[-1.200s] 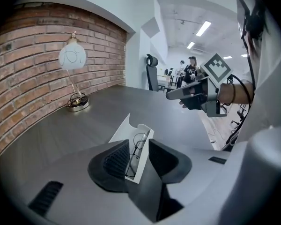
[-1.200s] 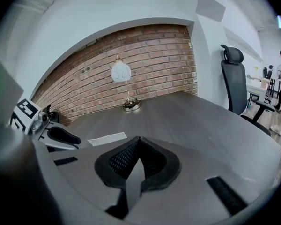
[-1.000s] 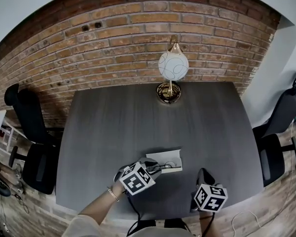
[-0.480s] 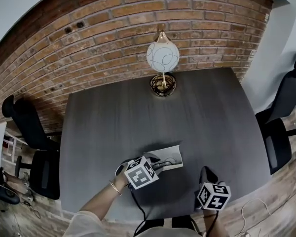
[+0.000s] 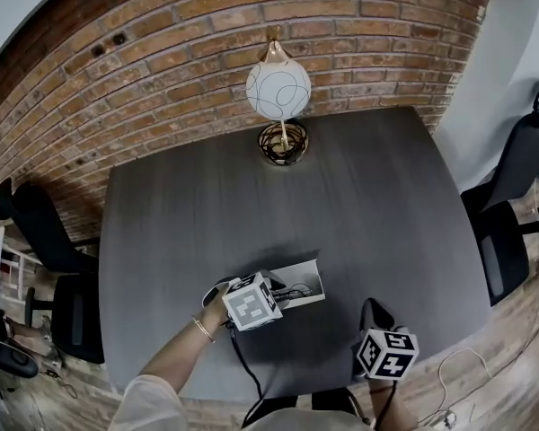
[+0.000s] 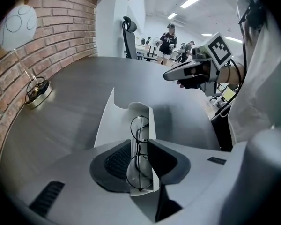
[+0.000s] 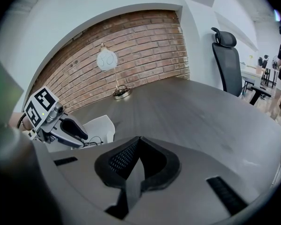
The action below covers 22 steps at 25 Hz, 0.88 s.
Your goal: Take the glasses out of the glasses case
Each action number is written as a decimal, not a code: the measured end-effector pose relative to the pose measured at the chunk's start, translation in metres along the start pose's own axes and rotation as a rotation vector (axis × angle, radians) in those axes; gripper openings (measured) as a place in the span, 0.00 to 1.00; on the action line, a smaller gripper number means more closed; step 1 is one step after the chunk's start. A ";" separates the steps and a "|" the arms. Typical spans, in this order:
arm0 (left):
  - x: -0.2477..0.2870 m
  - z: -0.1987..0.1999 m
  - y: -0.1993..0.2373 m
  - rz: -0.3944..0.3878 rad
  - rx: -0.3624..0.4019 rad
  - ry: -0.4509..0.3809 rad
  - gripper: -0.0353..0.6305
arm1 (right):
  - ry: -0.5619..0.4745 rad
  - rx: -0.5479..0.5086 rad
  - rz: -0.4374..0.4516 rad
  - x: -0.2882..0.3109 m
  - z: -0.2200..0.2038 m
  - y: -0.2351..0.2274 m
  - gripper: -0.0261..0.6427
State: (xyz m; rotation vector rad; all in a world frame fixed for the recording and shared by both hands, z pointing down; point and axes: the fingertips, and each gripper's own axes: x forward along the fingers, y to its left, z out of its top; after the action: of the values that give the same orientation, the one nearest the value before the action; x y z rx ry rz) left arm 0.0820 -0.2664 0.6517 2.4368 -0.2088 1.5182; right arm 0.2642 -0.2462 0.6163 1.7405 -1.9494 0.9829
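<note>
Head view: the open white glasses case (image 5: pixel 307 278) lies left-to-right on the grey bench (image 5: pixel 359 196), and the left tongs (image 5: pixel 284 292) hide its left end. 
Left gripper view: the glasses (image 6: pixel 141 128) lie in the case, their long axis running away between the closing, parted pads. 
Right gripper view: the right tongs (image 7: pixel 138 138) are together and empty, facing a brick wall (image 7: pixel 140 41).

I count one grey table (image 5: pixel 368 205), one white glasses case (image 5: pixel 307 275), one pair of glasses (image 6: pixel 139 146) and one globe lamp (image 5: pixel 278 90). There are two black office chairs: the left chair (image 5: pixel 31 227) and the right chair (image 5: pixel 521 178). I have two grippers: the left gripper (image 5: pixel 283 292), its jaws closing with the glasses between them, and the right gripper (image 7: pixel 139 139). Each carries one marker cube. I see one bracelet (image 5: pixel 203 354). Far back, I make out two people (image 6: pixel 170 36).
</note>
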 end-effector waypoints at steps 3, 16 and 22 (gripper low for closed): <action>0.004 0.000 0.000 -0.031 -0.002 0.016 0.23 | 0.005 0.003 0.000 0.002 0.000 -0.003 0.09; 0.014 -0.004 -0.001 -0.212 -0.064 0.097 0.19 | 0.027 0.015 0.011 0.012 0.001 -0.013 0.09; 0.016 -0.004 -0.002 -0.256 -0.042 0.148 0.18 | 0.029 0.020 0.015 0.015 0.002 -0.016 0.09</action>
State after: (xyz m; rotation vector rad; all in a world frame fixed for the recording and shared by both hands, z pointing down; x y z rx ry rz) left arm 0.0858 -0.2630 0.6678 2.2070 0.0964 1.5514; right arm 0.2772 -0.2582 0.6288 1.7158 -1.9438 1.0304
